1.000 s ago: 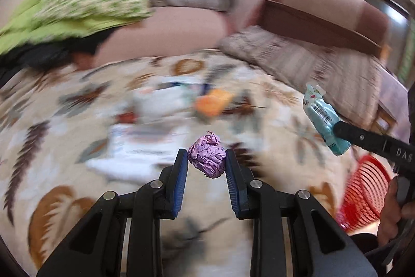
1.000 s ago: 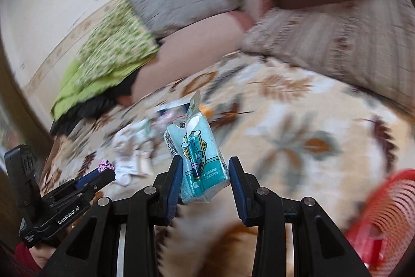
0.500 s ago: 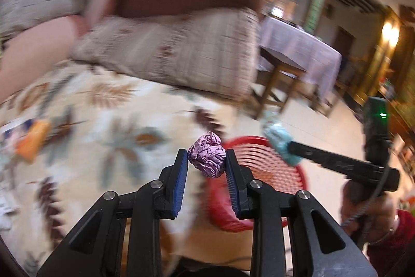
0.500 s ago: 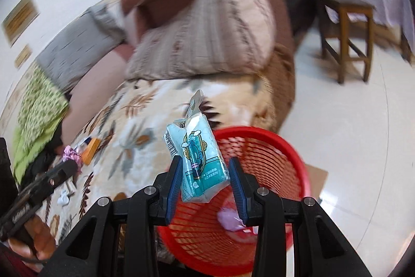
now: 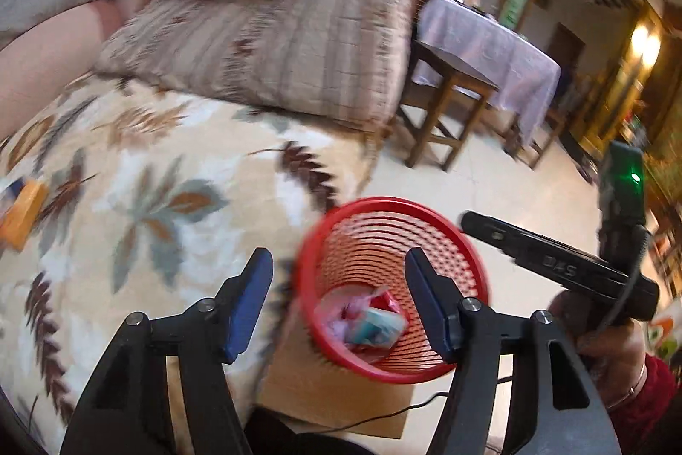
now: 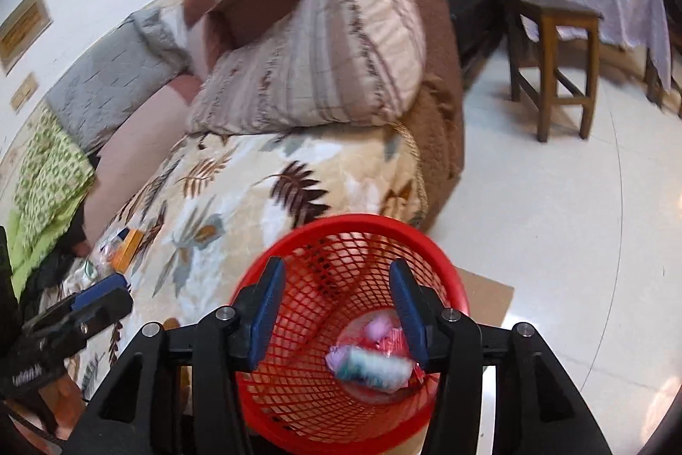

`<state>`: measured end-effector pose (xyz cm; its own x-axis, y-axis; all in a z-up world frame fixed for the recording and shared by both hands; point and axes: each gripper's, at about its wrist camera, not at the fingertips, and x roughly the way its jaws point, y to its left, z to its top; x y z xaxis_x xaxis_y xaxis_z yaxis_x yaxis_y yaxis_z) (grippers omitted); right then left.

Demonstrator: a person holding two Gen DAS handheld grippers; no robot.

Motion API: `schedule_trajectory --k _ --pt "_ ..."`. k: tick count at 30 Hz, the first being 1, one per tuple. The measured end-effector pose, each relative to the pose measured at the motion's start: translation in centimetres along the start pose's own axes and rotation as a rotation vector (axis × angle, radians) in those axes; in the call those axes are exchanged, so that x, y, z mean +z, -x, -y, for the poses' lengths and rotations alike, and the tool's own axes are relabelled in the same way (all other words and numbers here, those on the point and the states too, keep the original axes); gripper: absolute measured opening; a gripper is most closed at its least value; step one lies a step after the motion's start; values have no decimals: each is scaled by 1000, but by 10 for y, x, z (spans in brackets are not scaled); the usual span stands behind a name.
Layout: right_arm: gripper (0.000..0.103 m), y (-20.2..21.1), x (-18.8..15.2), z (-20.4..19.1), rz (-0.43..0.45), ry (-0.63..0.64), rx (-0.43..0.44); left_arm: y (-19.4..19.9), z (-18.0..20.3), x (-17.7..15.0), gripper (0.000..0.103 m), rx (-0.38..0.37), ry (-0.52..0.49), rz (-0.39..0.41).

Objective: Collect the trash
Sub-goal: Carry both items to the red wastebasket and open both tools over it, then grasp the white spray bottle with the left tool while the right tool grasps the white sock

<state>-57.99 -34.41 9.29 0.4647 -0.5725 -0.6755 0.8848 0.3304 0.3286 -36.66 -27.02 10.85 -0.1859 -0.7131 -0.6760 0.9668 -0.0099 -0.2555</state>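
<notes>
A red mesh basket [image 5: 341, 216] [image 6: 349, 222] stands on cardboard on the floor beside the bed. Inside it lie a teal packet [image 5: 375, 327] [image 6: 375, 365], a purple foil ball [image 6: 336, 359] and pink wrappers. My left gripper [image 5: 339, 284] hangs open above the basket's left rim, with nothing between its blue pads. My right gripper [image 6: 336, 295] is open too, directly over the basket; in the left wrist view its black body [image 5: 554, 267] reaches in from the right. More trash, including an orange box [image 5: 23, 212] [image 6: 128, 248], lies on the leaf-patterned blanket [image 5: 149, 178].
A striped pillow [image 5: 273, 41] and brown sofa arm [image 6: 434, 41] border the bed. A wooden stool [image 6: 554, 58] and a cloth-covered table [image 5: 490, 50] stand on the pale tiled floor. A hand in a red sleeve [image 5: 609, 348] holds the right gripper. A cable [image 5: 383, 412] crosses the cardboard.
Both grippers opened over the basket. The purple foil ball left the left gripper and the teal packet left the right one; both now lie in the basket.
</notes>
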Motion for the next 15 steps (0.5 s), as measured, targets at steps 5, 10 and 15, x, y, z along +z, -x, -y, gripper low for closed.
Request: schedule_trajectory --k 5,10,15 --pt "55 -10 0 -33 -32 38 87 34 -62 -19 64 103 144 20" --pt "62 -30 -14 -88 -100 155 156 73 -123 -49 64 245 278 27" --pt "62 -52 -28 -146 -161 245 240 119 -179 -88 64 411 355 28"
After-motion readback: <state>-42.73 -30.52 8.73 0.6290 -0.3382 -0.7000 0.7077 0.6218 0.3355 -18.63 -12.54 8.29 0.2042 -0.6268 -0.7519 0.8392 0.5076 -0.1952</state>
